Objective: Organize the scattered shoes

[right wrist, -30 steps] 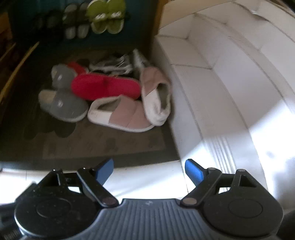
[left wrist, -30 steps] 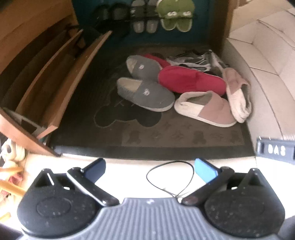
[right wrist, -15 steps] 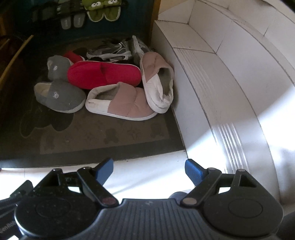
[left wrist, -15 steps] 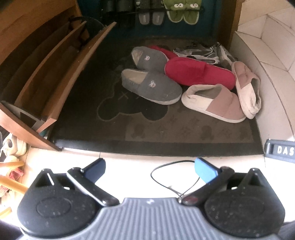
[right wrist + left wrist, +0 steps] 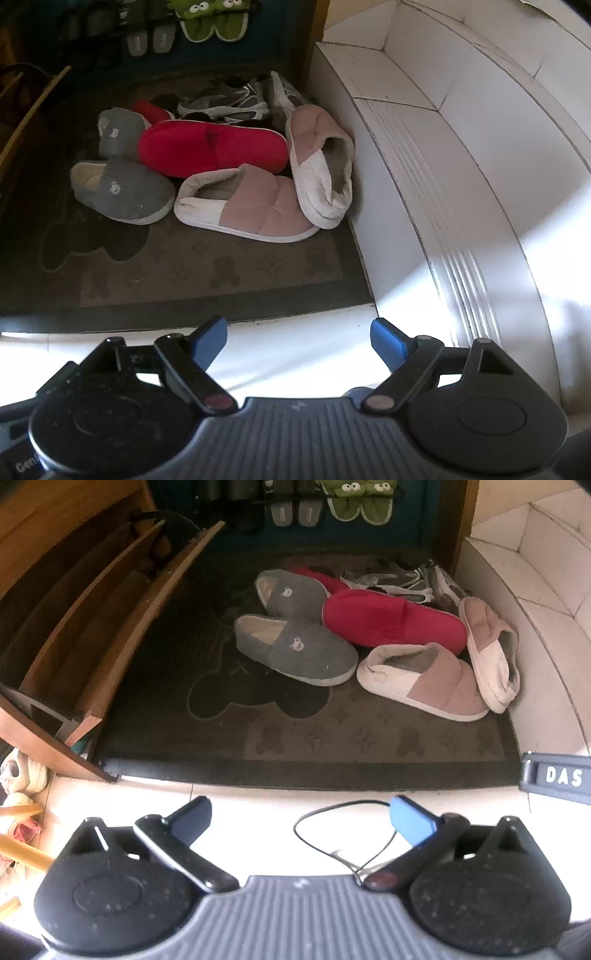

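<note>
A heap of shoes lies on a dark doormat (image 5: 332, 746). Two grey slippers (image 5: 295, 650) (image 5: 122, 190) lie left, a red slipper (image 5: 391, 622) (image 5: 214, 147) in the middle, and two pink-and-white slippers (image 5: 428, 681) (image 5: 255, 206) right, one tipped against a white step. Grey sneakers (image 5: 399, 581) (image 5: 225, 101) lie behind. My left gripper (image 5: 301, 818) hangs open over pale floor short of the mat, empty. My right gripper (image 5: 299, 338) is open too, near the mat's front edge, apart from the shoes.
A wooden shoe cabinet (image 5: 92, 627) with tilted-open drawers stands left of the mat. More slippers, green ones (image 5: 358, 502) among them, hang on a rack at the back. White tiled steps (image 5: 461, 166) rise to the right. Small shoes (image 5: 22, 775) sit at the far left.
Both views have closed in on the shoe heap, which now looks larger and sharper. Both grippers stayed open and empty.
</note>
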Motion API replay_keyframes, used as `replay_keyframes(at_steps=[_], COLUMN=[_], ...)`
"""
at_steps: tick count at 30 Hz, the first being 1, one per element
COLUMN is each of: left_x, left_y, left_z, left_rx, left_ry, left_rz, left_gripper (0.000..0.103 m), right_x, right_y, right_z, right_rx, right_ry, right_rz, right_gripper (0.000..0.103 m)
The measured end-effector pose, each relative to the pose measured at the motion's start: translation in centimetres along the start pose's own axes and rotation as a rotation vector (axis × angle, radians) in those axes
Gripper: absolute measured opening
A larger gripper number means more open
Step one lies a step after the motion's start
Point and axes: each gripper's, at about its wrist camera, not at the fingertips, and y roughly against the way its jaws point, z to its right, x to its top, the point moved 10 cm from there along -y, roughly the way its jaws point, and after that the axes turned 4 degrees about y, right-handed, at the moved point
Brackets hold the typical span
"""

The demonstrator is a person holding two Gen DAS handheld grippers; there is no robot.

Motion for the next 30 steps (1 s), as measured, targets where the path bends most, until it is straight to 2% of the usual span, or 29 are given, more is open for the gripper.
replay_keyframes(at_steps=[8, 20, 30], left_x=[-0.1, -0.4, -0.4], left_y=[0.4, 1.0, 0.9], left_z=[0.4, 2.4, 3.1], left_rx=[-0.011, -0.018, -0.004], left_ry=[-0.015, -0.052, -0.080], left_rz=[0.015, 0.029, 0.033], left_gripper=[0.103, 0.103, 0.103], right_x=[0.1, -0.2, -0.1], right_y=[0.1, 0.5, 0.3], right_z=[0.1, 2.4, 2.5], right_rx=[-0.004, -0.043, -0.036], right_ry=[-0.003, -0.023, -0.024], right_rz=[0.007, 0.020, 0.012], right_gripper=[0.085, 0.084, 0.084])
